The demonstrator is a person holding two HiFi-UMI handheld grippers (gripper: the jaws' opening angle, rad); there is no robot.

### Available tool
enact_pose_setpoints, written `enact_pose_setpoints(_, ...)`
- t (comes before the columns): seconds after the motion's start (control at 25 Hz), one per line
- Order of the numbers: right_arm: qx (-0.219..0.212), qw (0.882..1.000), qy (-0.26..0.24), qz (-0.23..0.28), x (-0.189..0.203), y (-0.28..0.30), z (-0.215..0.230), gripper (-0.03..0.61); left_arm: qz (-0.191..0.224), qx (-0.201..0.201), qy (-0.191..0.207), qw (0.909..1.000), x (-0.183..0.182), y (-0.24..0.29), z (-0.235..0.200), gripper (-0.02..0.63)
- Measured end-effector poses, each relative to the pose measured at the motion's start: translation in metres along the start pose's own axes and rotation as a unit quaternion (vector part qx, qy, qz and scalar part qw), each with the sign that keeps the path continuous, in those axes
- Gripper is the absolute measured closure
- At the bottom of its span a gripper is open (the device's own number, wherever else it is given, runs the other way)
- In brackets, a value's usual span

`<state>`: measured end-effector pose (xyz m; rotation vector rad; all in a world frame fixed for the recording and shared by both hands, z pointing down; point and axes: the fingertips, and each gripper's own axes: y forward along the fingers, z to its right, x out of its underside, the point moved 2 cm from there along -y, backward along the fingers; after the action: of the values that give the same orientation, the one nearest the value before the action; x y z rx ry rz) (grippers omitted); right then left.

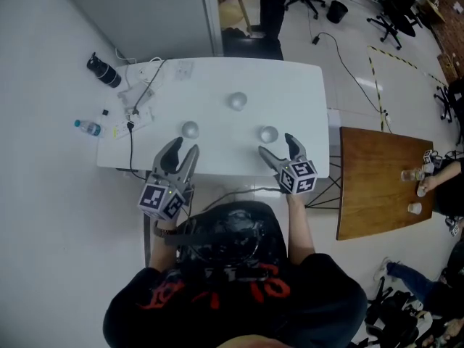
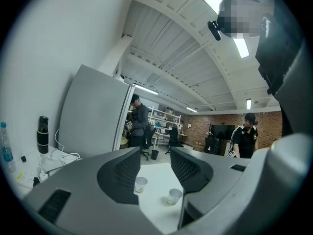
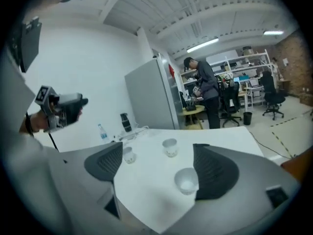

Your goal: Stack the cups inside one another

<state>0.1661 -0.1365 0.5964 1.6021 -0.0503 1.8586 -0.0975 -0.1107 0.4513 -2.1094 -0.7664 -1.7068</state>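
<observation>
Here, three cups stand apart on the white table [image 1: 304, 85]. The left cup [image 1: 190, 130] is just ahead of the left tool [image 1: 180, 151], the right cup [image 1: 268, 133] is at the tips of the right tool [image 1: 277, 145], and the far cup [image 1: 238, 101] sits farther back. Both tools are spread wide and pinch nothing. In the right gripper view the right cup sits between the jaws, close beside one pad.

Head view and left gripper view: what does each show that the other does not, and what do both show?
Only the head view: the right gripper and the wooden table. Only the left gripper view: the ceiling lights and the brick wall. Both: the white table, cups, the water bottle and the black flask.
</observation>
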Motion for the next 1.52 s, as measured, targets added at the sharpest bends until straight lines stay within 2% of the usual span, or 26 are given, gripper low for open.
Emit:
enact_pose_setpoints(0.04,0.013,1.0,-0.008,-0.021,0.014,0.006,0.008,0.101,-0.002,0.0,0.001,1.0,0.001,0.0,-0.001,0.416)
enact_pose_setpoints(0.16,0.04,0.996,-0.029,-0.072,0.052,0.021,0.027,0.1,-0.006,0.0,0.001,1.0,0.004,0.0,-0.005,0.416)
enact_pose_setpoints(0.44,0.065,0.989,-0.023,-0.133,0.098,0.054,0.058,0.1,-0.012,-0.007,-0.003,0.9999,0.005,-0.009,-0.011,0.416)
enact_pose_setpoints(0.68,0.086,0.982,-0.025,-0.169,0.116,0.076,0.077,0.1,-0.015,-0.031,-0.003,0.9994,0.006,-0.023,-0.026,0.416)
enact_pose_setpoints(0.72,0.086,0.98,-0.028,-0.175,0.118,0.079,0.079,0.115,-0.015,-0.036,-0.002,0.9993,0.006,-0.026,-0.029,0.416)
enact_pose_setpoints(0.84,0.086,0.978,-0.046,-0.185,0.119,0.088,0.08,0.117,-0.01,-0.05,0.001,0.9987,0.004,-0.033,-0.037,0.416)
enact_pose_setpoints(0.92,0.089,0.976,-0.062,-0.186,0.119,0.092,0.081,0.153,-0.008,-0.059,-0.001,0.9982,0.003,-0.037,-0.042,0.416)
enact_pose_setpoints(1.0,0.093,0.974,-0.074,-0.192,0.12,0.095,0.083,0.153,-0.007,-0.065,-0.002,0.9979,0.003,-0.04,-0.045,0.416)
enact_pose_setpoints(1.24,0.081,0.972,-0.057,-0.214,0.128,0.102,0.085,0.153,-0.004,-0.073,-0.004,0.9973,0.006,-0.045,-0.048,0.416)
enact_pose_setpoints(1.28,0.08,0.972,-0.057,-0.214,0.127,0.102,0.085,0.173,-0.004,-0.073,-0.005,0.9973,0.006,-0.044,-0.049,0.416)
enact_pose_setpoints(1.32,0.08,0.972,-0.057,-0.212,0.126,0.102,0.085,0.224,-0.004,-0.074,-0.005,0.9972,0.006,-0.044,-0.049,0.416)
enact_pose_setpoints(1.52,0.079,0.974,-0.067,-0.203,0.121,0.101,0.086,0.227,-0.005,-0.077,-0.008,0.997,0.005,-0.04,-0.05,0.416)
